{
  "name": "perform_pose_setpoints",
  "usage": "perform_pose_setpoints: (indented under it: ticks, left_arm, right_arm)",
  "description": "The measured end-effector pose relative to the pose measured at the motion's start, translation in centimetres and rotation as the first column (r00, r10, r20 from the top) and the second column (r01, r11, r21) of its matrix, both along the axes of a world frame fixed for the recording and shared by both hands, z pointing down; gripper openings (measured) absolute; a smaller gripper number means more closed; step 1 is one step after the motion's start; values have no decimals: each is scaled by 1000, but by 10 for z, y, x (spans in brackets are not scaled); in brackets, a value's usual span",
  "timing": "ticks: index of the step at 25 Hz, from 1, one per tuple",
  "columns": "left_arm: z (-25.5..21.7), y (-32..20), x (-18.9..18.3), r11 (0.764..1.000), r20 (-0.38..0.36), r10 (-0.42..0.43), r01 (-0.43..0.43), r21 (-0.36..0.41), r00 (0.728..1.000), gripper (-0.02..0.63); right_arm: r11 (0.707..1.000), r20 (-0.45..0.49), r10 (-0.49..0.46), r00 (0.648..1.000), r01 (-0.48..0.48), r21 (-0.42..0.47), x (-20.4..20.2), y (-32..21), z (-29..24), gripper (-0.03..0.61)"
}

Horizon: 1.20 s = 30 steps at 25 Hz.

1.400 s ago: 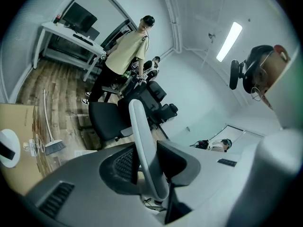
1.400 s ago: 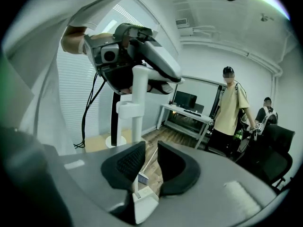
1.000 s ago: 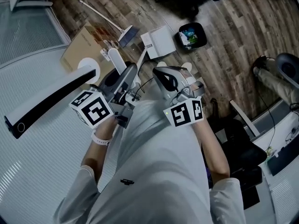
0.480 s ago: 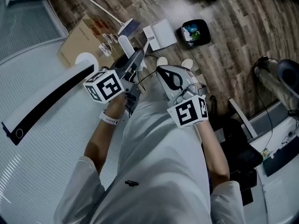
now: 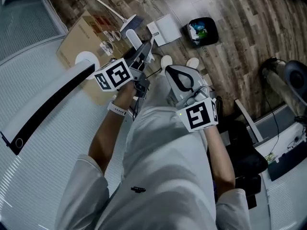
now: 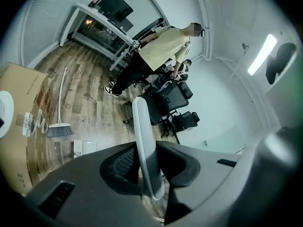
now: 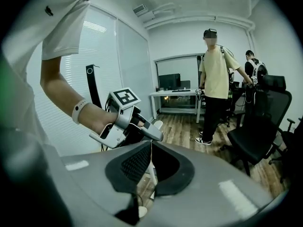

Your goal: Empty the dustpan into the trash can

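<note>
My left gripper [image 5: 142,60] reaches down toward the floor, its jaws closing on the dustpan's white upright handle [image 5: 134,38]. That handle [image 6: 144,126] stands between the left gripper's [image 6: 150,151] dark pads. The white dustpan [image 5: 165,28] sits on the wood floor beyond it. Right of the dustpan stands the black trash can [image 5: 202,31], with some rubbish inside. My right gripper [image 5: 176,75] hangs beside the left one, shut, with nothing in it [image 7: 150,156]. The right gripper view shows the left gripper [image 7: 142,129] just ahead.
A broom [image 5: 125,22] with a long white stick lies left of the dustpan, next to a cardboard box [image 5: 81,47]. A curved white wall with a black strip [image 5: 48,104] is at the left. A person [image 7: 215,79] and office chairs [image 7: 258,131] stand farther off.
My left gripper has gone down and forward toward the floor, with the handle in its jaws. The right gripper sank a little and rolled.
</note>
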<state>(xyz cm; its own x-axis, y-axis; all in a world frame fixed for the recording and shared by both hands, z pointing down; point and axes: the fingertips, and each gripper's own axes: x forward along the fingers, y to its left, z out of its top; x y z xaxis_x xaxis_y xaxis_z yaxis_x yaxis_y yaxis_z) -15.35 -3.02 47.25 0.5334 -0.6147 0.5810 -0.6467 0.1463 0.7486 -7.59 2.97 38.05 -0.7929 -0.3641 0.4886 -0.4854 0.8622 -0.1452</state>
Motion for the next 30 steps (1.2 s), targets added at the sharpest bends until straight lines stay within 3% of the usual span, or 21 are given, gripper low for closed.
perform_pose_setpoints:
  ticks: [8,14,21,30]
  left_arm:
    - [27,-16,2,999,-9,3,-3,-33,1000,95]
    - [32,-24,-6,1000,6,-14,14,-16,1000,100]
    - [35,-31,-13,1000,90,5,-3,-12,996,119]
    - [33,-22,-25,1000,171,-25,27,-13,985,199]
  right_arm:
    - [1000,1,13,1000,-13,-17,-1,-10,6,18]
    - [1000,2,13,1000,-13,-16,1,-13,12,18]
    - [1000,6,18,1000,-18,-14,4,-19,11,18]
    - [1000,9,30,1000,-30,-2,13,-18,6,17]
